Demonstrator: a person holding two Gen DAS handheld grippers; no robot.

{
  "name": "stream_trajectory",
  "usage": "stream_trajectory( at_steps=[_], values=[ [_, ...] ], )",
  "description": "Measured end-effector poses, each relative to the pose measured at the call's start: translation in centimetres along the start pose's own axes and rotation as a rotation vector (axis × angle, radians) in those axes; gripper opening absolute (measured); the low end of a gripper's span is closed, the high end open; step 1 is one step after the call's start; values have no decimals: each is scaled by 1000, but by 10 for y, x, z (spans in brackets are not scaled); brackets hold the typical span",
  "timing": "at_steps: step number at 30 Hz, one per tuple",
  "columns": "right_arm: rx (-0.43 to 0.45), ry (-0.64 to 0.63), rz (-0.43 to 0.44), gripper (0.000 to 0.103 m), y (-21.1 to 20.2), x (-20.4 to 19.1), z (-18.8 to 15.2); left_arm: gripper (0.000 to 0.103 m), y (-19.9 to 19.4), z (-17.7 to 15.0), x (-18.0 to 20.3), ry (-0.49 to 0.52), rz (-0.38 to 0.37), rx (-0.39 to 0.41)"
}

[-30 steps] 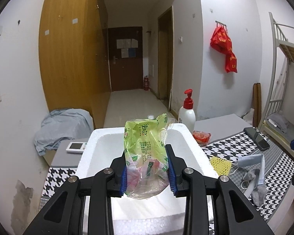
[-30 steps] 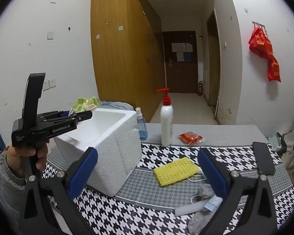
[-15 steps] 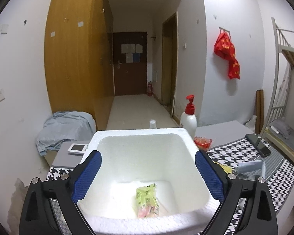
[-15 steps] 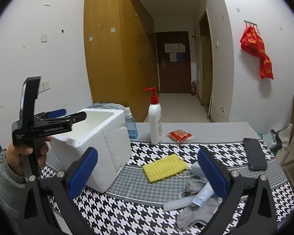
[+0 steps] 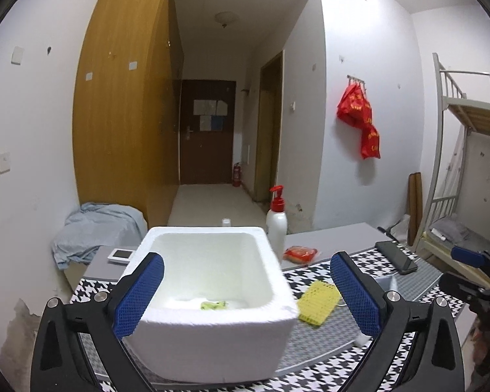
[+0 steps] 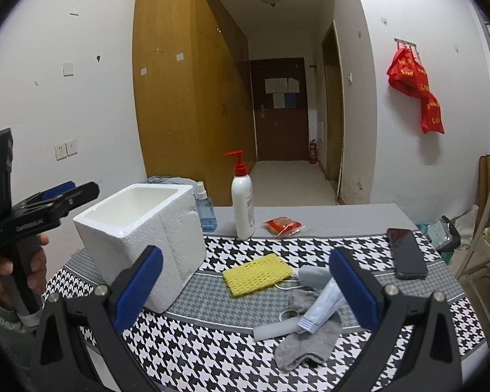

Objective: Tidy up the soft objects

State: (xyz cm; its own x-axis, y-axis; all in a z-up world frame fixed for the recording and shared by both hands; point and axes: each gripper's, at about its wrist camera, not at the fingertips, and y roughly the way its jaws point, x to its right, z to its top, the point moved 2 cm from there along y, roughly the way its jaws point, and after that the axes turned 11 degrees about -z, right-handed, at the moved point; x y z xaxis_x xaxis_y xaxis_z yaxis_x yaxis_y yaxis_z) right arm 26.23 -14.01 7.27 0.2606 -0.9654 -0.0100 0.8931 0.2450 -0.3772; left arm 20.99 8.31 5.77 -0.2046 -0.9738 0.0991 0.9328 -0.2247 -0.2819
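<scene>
A white foam box (image 5: 212, 326) stands on the houndstooth table; it also shows in the right wrist view (image 6: 140, 235). A green plastic packet (image 5: 213, 305) lies on its floor. My left gripper (image 5: 245, 294) is open and empty, near the box's front rim. My right gripper (image 6: 245, 290) is open and empty above the table. Ahead of it lie a yellow mesh sponge (image 6: 257, 274), a face mask (image 6: 321, 307), a grey sock (image 6: 305, 339) and a rolled grey sock (image 6: 313, 274). The sponge also shows in the left wrist view (image 5: 318, 302).
A pump bottle (image 6: 243, 202), a blue spray bottle (image 6: 205, 212) and a red packet (image 6: 282, 223) stand behind the cloth. A phone (image 6: 406, 253) lies at the right. A remote (image 5: 122, 254) and a blue cloth heap (image 5: 94, 228) sit left of the box.
My left gripper opened and dropped the green packet into the foam box, then drew back and up. My right gripper shifted slightly, staying open.
</scene>
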Motion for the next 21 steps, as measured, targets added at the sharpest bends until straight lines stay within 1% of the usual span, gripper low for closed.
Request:
stream_trajectory(
  at_steps=[11,21],
  values=[
    [34,-3,-9,103,-28,13,-5,102,-32,-7,34,26,-32,58],
    [44,27,-21,103,-42,24,-17,102,-45,-23,56,7,-70,74]
  ],
)
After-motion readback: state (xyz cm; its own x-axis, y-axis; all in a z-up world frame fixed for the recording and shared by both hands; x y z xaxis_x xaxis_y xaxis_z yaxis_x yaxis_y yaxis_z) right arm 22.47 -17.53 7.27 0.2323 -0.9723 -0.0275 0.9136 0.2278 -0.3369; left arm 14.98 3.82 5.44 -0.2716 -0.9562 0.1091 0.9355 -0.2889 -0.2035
